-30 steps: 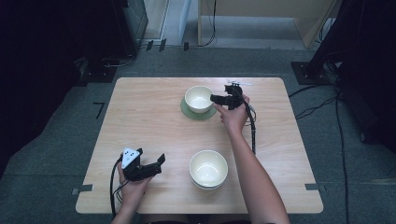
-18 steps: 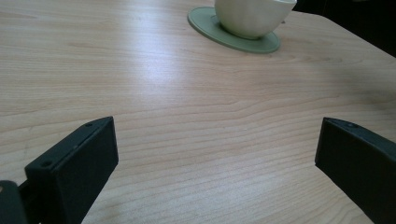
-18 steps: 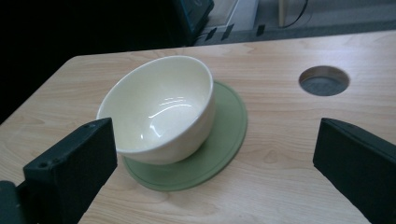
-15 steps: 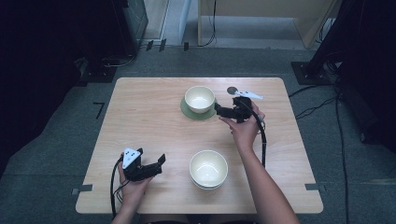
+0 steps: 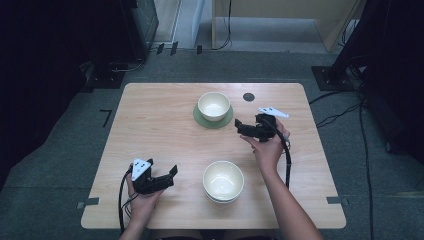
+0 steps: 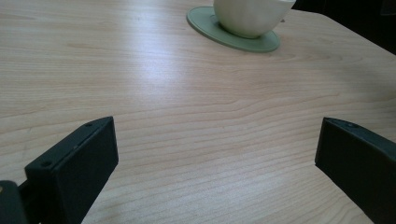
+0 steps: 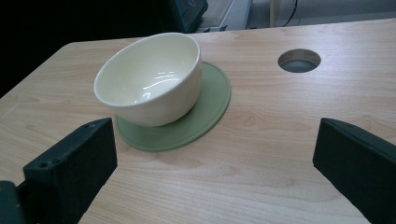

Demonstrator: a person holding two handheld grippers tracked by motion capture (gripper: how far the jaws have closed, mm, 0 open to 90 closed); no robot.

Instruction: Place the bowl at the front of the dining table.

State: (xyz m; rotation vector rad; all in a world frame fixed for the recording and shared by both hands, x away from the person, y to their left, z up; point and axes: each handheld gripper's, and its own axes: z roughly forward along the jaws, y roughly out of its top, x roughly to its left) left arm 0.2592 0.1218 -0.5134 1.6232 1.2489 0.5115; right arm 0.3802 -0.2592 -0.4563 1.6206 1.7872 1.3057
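Cream bowl (image 5: 214, 105) sits on the green coaster (image 5: 213, 120), far side of the counter (image 5: 150, 130). Right gripper (image 5: 241, 131), just opening, jaws wide and empty, should back away level, clear of the rim.

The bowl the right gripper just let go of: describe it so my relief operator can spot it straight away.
Start at the wooden table and look to its far side, near the round hole in the top. There a cream bowl sits on a green round mat, left of the open right gripper. The other cream bowls, at the near edge, are stacked and have no mat.
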